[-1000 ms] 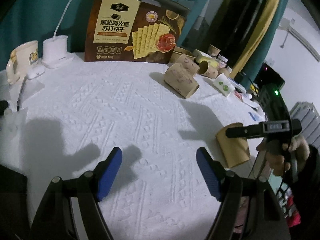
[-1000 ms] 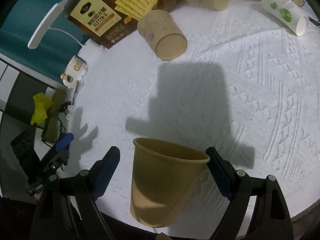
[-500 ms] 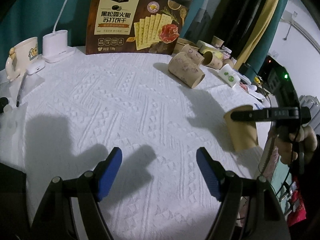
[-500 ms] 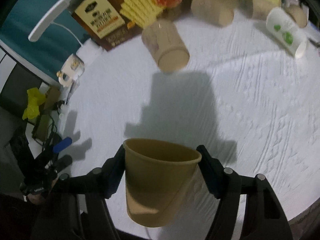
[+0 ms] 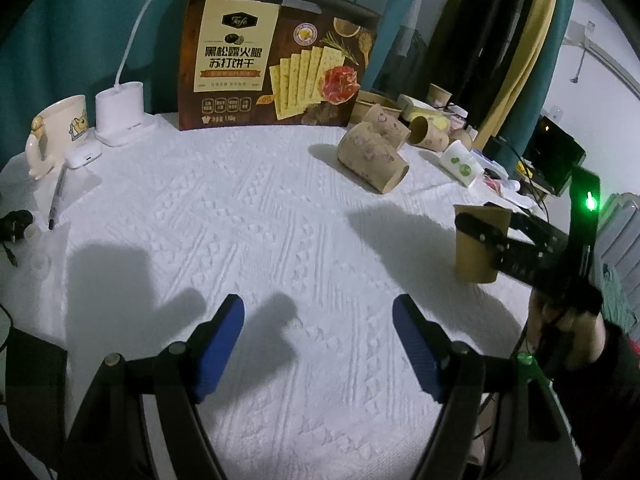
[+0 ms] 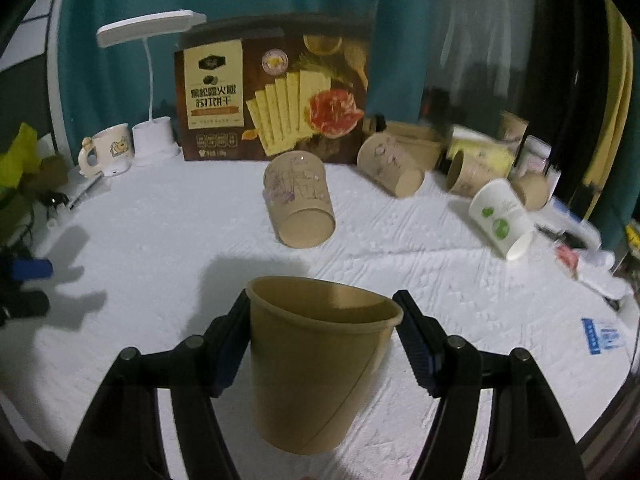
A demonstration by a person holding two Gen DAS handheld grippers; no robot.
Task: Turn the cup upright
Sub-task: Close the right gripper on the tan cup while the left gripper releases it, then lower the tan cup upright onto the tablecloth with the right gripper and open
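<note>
Right claw (image 6: 322, 334) clamps upright cup (image 6: 320, 376).

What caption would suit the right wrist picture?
Right gripper clamps a plain brown paper cup, mouth up, above the white tablecloth.

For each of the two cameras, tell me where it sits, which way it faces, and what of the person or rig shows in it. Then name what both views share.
Left wrist: rides the left gripper, tilted down across the white tablecloth toward the cracker box; its blue-padded fingers stand open and empty; the person's right hand shows at right.
Right wrist: rides the right gripper, facing the same box; its fingers clamp the plain brown cup, mouth up.
Shared: the box, the held cup, the printed cup lying on its side, the desk lamp.
</note>
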